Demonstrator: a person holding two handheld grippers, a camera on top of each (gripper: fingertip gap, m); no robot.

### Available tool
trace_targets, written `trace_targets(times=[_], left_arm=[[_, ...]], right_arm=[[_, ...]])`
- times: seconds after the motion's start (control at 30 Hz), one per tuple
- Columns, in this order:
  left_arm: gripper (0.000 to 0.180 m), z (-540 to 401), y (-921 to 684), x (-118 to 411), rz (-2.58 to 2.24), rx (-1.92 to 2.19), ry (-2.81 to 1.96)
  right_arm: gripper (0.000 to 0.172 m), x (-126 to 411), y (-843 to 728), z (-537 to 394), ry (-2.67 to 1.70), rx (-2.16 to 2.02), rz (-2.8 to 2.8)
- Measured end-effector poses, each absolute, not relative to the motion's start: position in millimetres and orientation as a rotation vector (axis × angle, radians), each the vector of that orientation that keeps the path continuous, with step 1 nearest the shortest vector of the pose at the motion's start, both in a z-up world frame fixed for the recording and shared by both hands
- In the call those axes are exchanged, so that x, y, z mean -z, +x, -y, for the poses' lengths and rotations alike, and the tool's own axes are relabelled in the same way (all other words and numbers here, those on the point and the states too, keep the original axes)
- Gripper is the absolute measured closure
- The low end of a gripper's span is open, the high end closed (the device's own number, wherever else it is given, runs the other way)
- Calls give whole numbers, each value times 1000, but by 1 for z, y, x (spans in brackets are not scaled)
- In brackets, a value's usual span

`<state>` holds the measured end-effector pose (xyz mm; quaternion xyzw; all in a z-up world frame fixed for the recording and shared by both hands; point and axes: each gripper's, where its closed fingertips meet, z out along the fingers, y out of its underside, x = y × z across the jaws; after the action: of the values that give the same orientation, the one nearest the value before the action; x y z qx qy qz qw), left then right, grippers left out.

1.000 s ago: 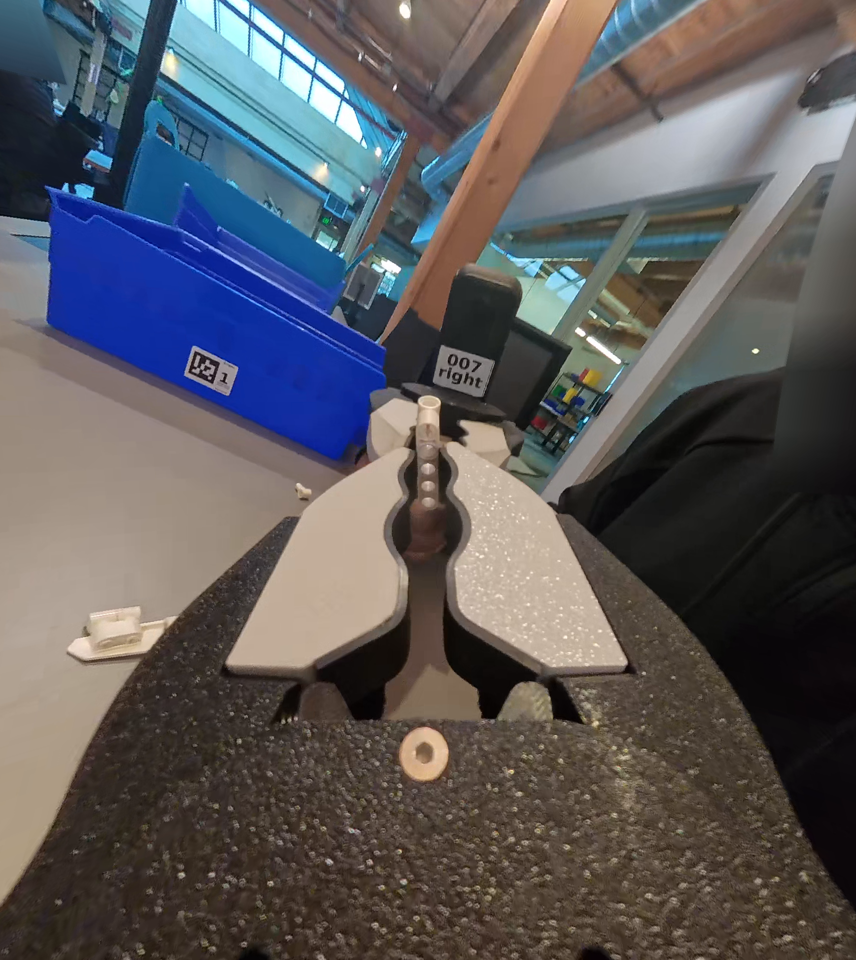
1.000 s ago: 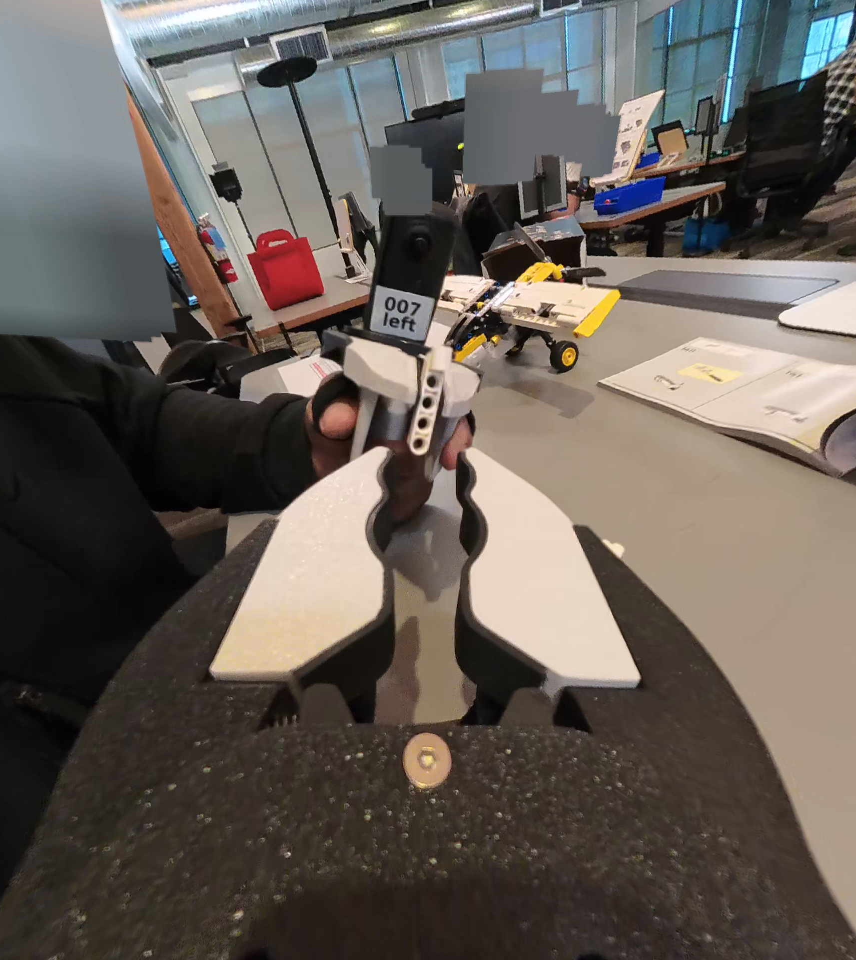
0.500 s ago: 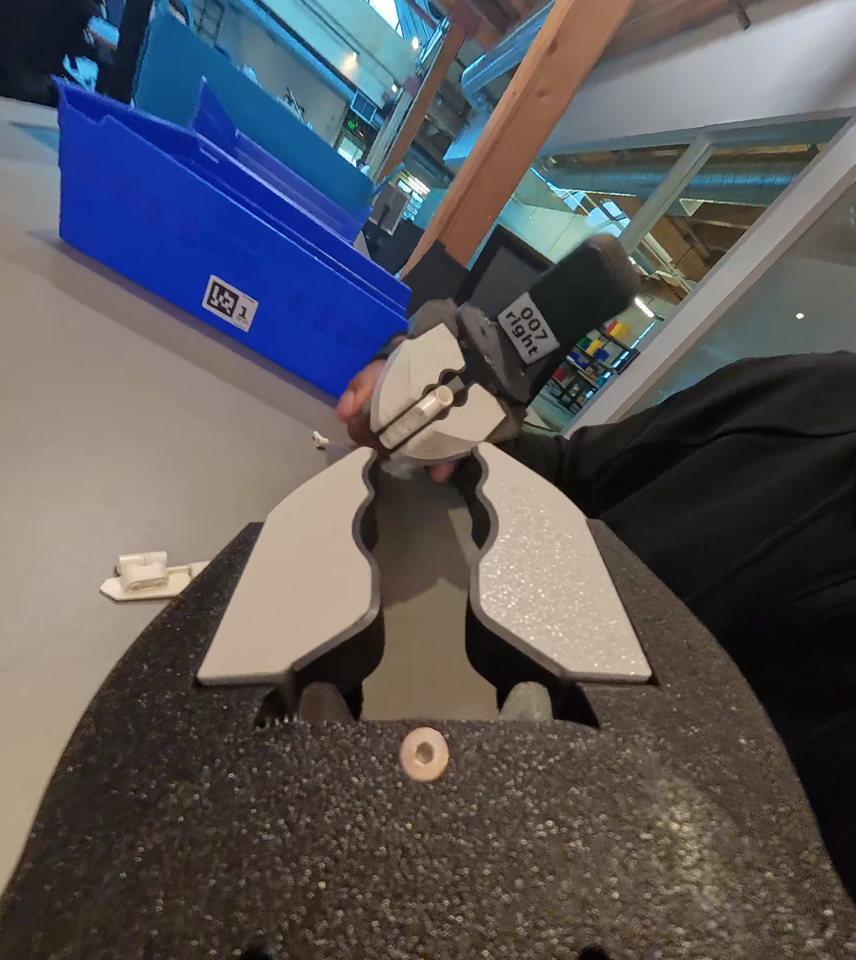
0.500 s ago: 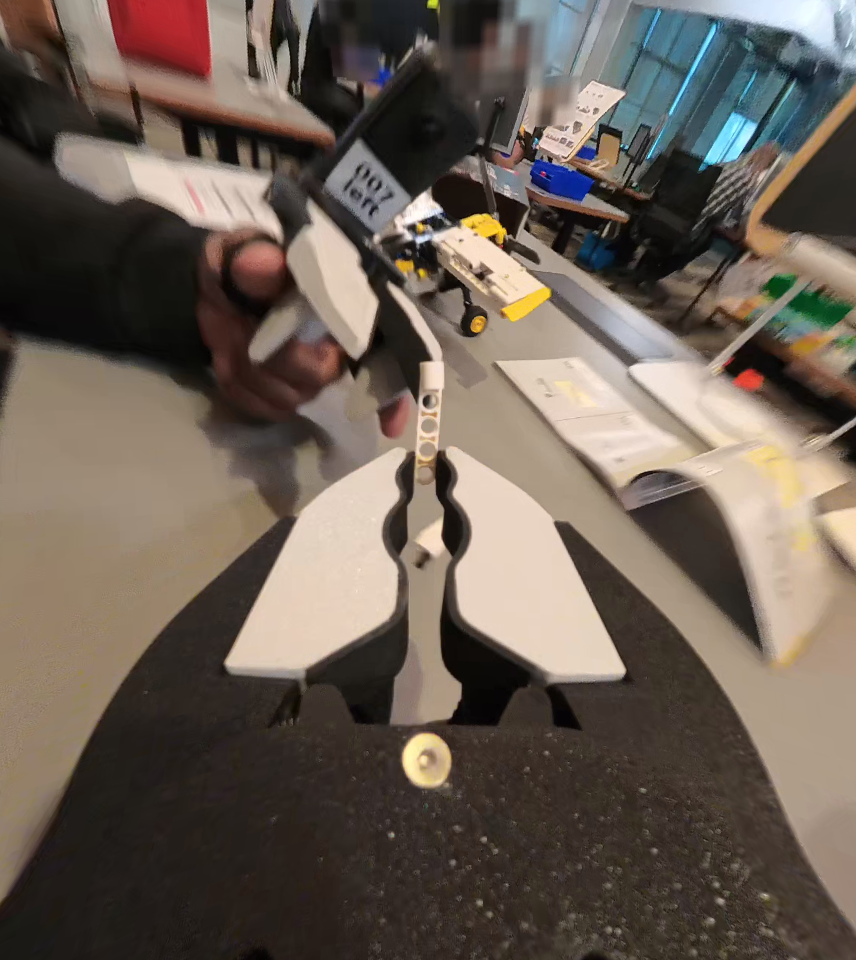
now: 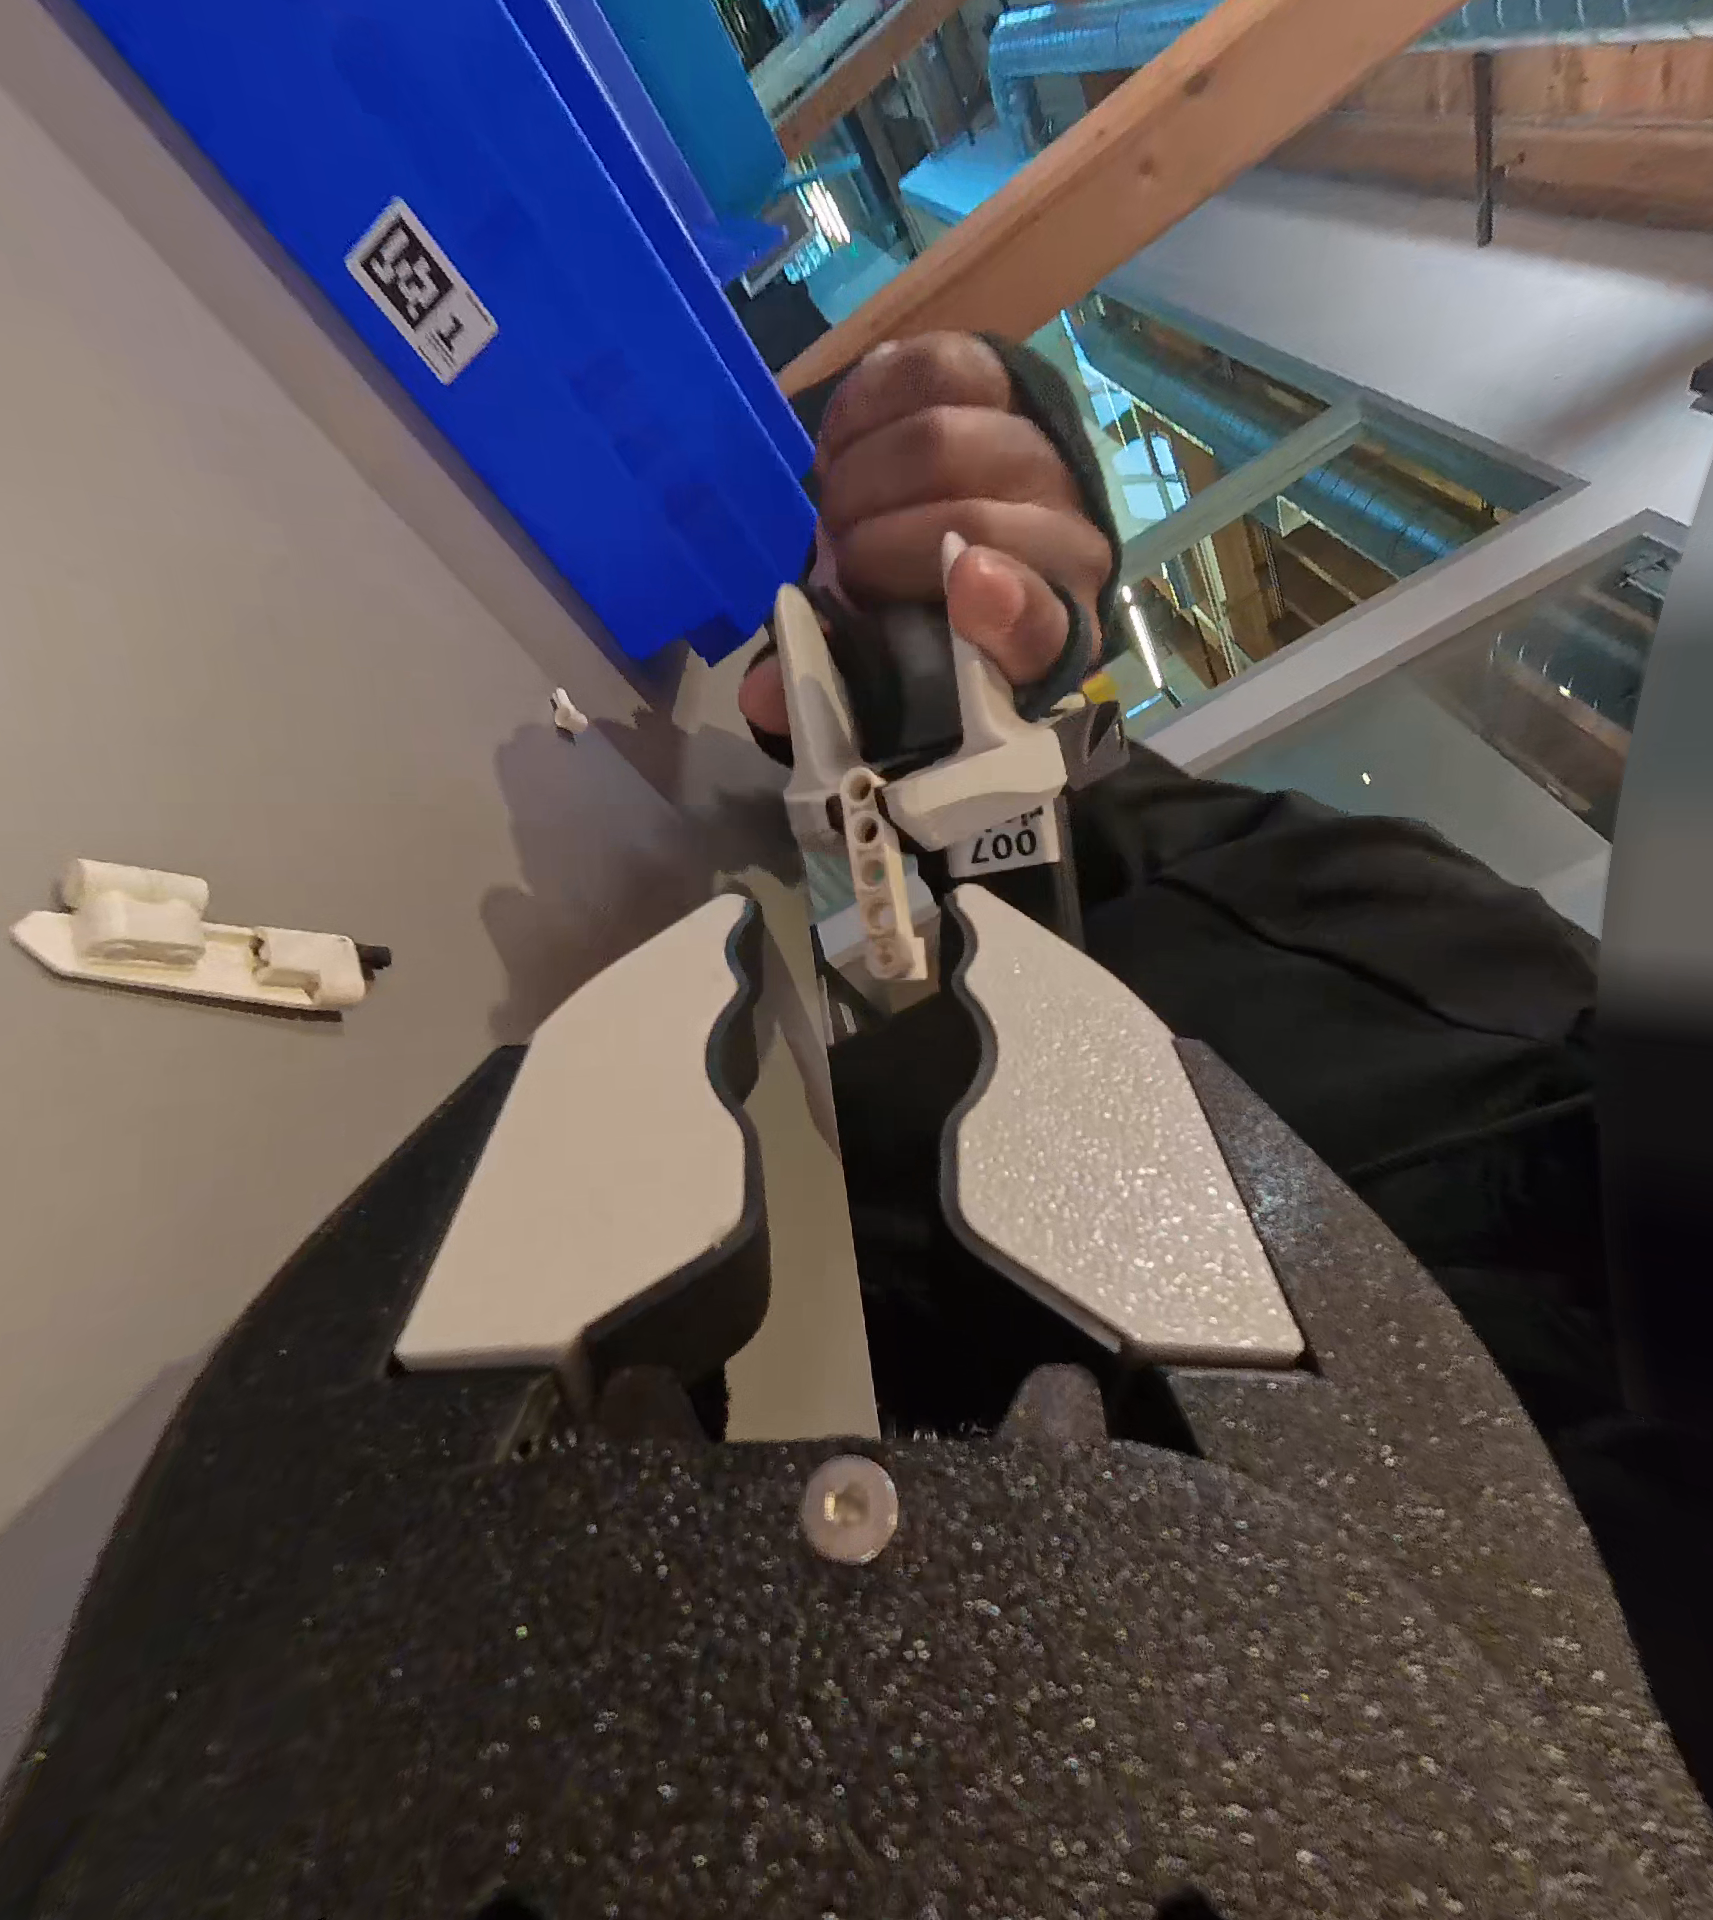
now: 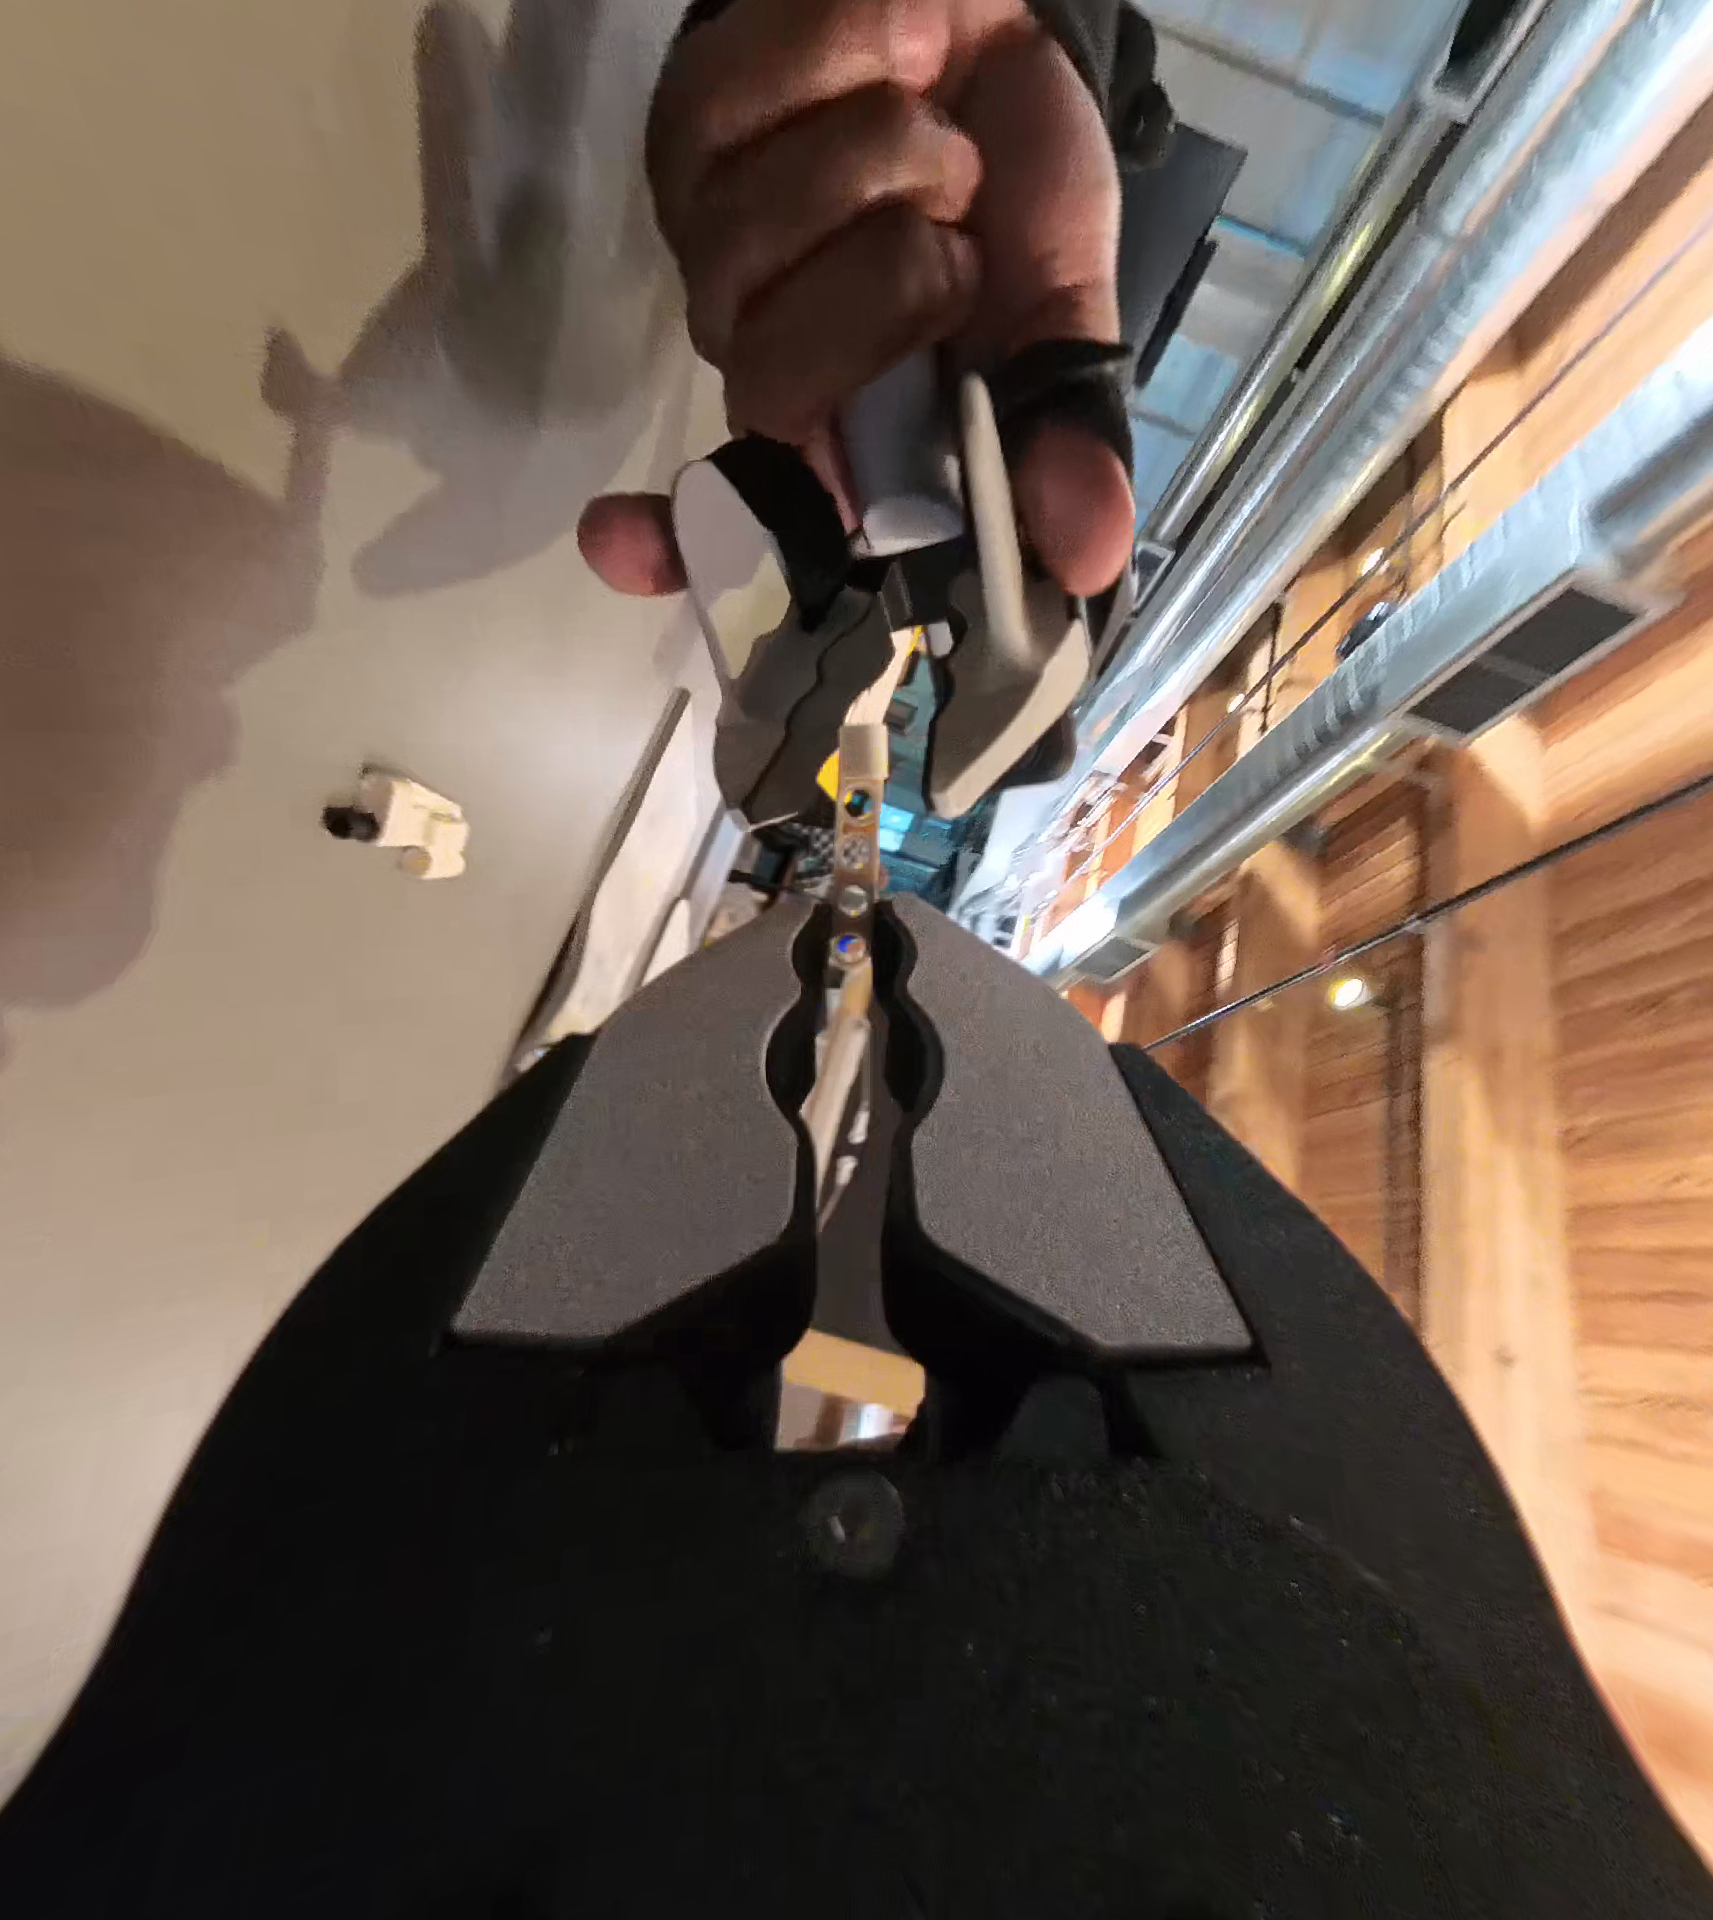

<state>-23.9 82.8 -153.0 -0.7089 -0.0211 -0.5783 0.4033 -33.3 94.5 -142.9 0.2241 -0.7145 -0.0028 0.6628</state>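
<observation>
Holed beam (image 5: 878,878) between open left gripper (image 5: 852,925) fingers, clamped by right gripper (image 6: 854,920); bin (image 5: 540,312) behind on table (image 5: 156,623).

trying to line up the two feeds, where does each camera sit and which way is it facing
Left wrist view: on the open left gripper, tilted, facing the right gripper, its hand, the table and a blue bin.
Right wrist view: on the right gripper, rolled, facing the left gripper and ceiling ducts.
Shared: the white beam the right gripper clamps, and the white part on the table.
</observation>
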Motion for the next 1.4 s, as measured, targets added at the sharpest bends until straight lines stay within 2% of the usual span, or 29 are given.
trace_targets(times=[0.17,0.3,0.43,0.57,0.73,0.9,1.1,1.4], left_arm=[[152,-77,-11,160,2,1496,-1842],[171,-71,-5,159,-61,1516,-1834],[172,-71,-7,155,-100,1477,-1782],[172,-81,-24,146,-44,1362,-1690],[172,-89,-37,135,-53,1168,-1584],[173,-92,-36,131,-43,1142,-1523],[173,-91,-36,128,-2,1229,-1480],[173,-88,-25,129,-13,1331,-1483]], right_arm=[[164,147,-35,-87,664,88,1575],[165,149,-33,-78,740,92,1555],[163,141,-36,-76,671,28,1546],[149,133,-42,-98,338,-84,1613],[121,132,-38,-94,-184,-610,1671],[109,131,-52,-75,-332,-833,1629],[110,129,-62,-78,-314,-746,1571],[127,124,-57,-75,-262,-786,1551]])
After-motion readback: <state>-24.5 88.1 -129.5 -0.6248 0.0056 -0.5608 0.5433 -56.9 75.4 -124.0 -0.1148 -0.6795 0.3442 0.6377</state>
